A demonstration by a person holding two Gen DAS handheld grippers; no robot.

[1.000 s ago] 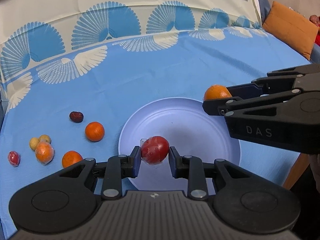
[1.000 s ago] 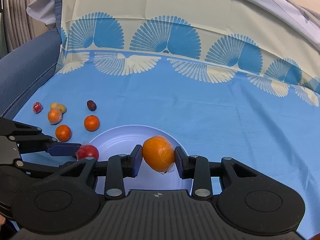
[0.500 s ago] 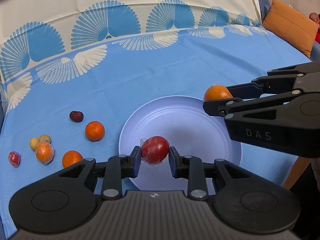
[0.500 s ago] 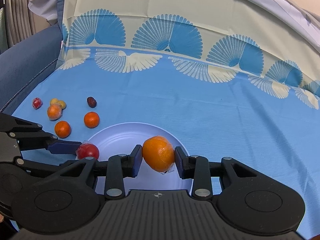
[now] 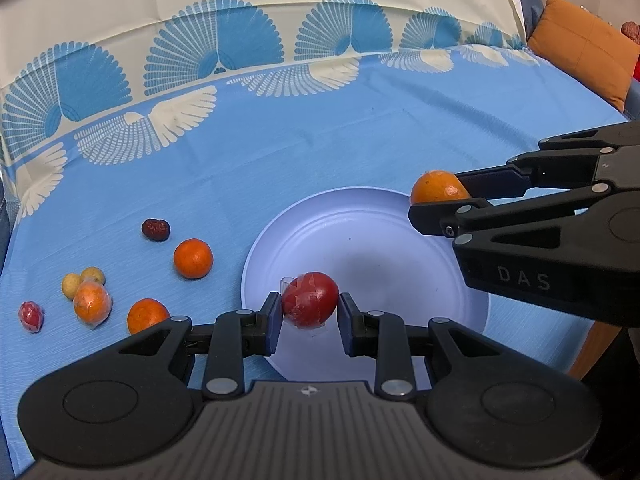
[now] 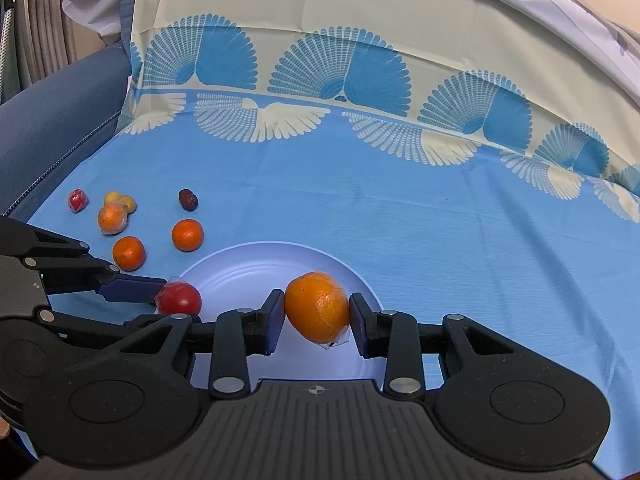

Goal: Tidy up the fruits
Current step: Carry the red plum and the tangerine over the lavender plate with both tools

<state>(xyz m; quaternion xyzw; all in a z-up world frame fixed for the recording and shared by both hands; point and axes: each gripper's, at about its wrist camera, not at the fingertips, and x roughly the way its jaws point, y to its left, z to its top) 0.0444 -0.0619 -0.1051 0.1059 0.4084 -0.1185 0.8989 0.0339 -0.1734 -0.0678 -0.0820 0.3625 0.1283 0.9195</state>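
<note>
My left gripper (image 5: 308, 306) is shut on a plastic-wrapped red fruit (image 5: 309, 299) and holds it over the near left part of the white plate (image 5: 372, 248). My right gripper (image 6: 317, 314) is shut on a wrapped orange (image 6: 318, 306) over the plate's near side (image 6: 248, 268). In the left wrist view the right gripper (image 5: 440, 200) reaches in from the right with the orange (image 5: 438, 186) above the plate's right rim. In the right wrist view the left gripper (image 6: 168, 300) comes in from the left with the red fruit (image 6: 179, 298).
Loose fruit lies on the blue cloth left of the plate: two oranges (image 5: 193, 258) (image 5: 147, 315), a wrapped orange (image 5: 92, 300), two small yellow fruits (image 5: 72, 284), a dark date (image 5: 156, 229) and a small red wrapped fruit (image 5: 30, 315). An orange cushion (image 5: 584, 48) sits far right.
Both grippers keep their hold on their fruit over the plate. The views have shifted only slightly; the loose fruit has not moved.
</note>
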